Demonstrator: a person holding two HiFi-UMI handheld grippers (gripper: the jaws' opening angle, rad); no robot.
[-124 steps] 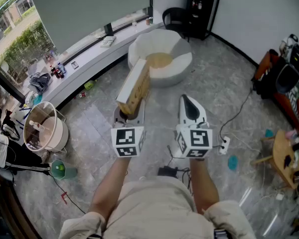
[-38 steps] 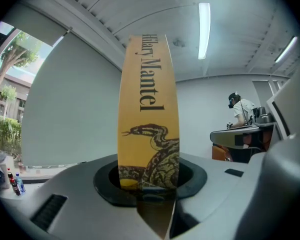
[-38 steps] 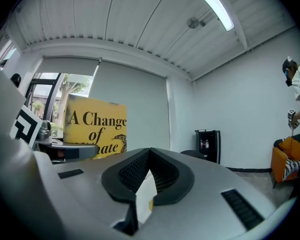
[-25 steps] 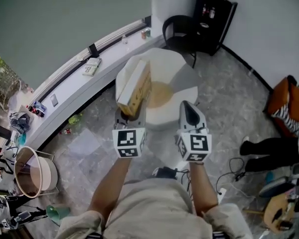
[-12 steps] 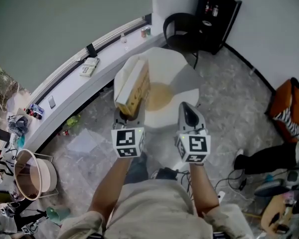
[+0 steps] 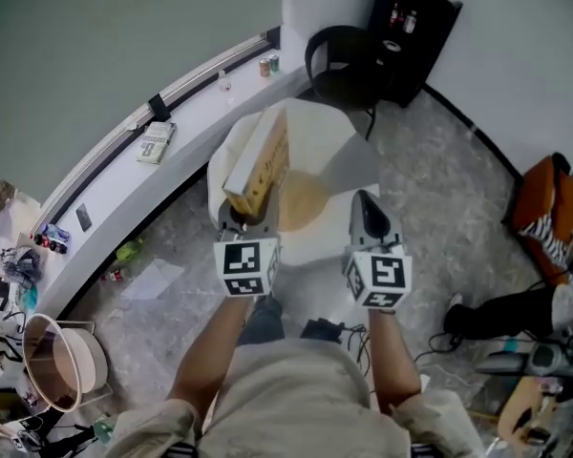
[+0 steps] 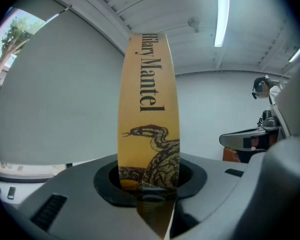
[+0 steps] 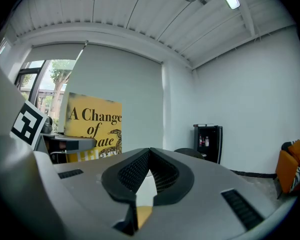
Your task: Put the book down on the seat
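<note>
A thick yellow book [image 6: 258, 165] with a snake drawing stands upright in my left gripper [image 6: 245, 219], which is shut on its lower end. In the left gripper view its spine [image 7: 149, 114] rises straight out from between the jaws of the left gripper [image 7: 151, 184]. The seat [image 6: 342, 141] is a round white armchair with a tan cushion [image 6: 301, 198]; it lies just ahead of and below both grippers. My right gripper [image 6: 365, 206] is level with the left one, shut and holding nothing. The right gripper [image 8: 149, 153] sees the book's cover [image 8: 92, 129] to its left.
A black chair [image 6: 339, 60] and a black cabinet [image 6: 415, 12] stand behind the seat. A long white window ledge [image 6: 105, 184] runs along the left with a small book [image 6: 155, 143] and cans [image 6: 267, 65]. Cables [image 6: 325, 330] lie at my feet; an orange bag [image 6: 554, 208] is at right.
The seat has come nearer and now lies right ahead of the grippers. The left gripper still holds the book upright; the right stays shut.
</note>
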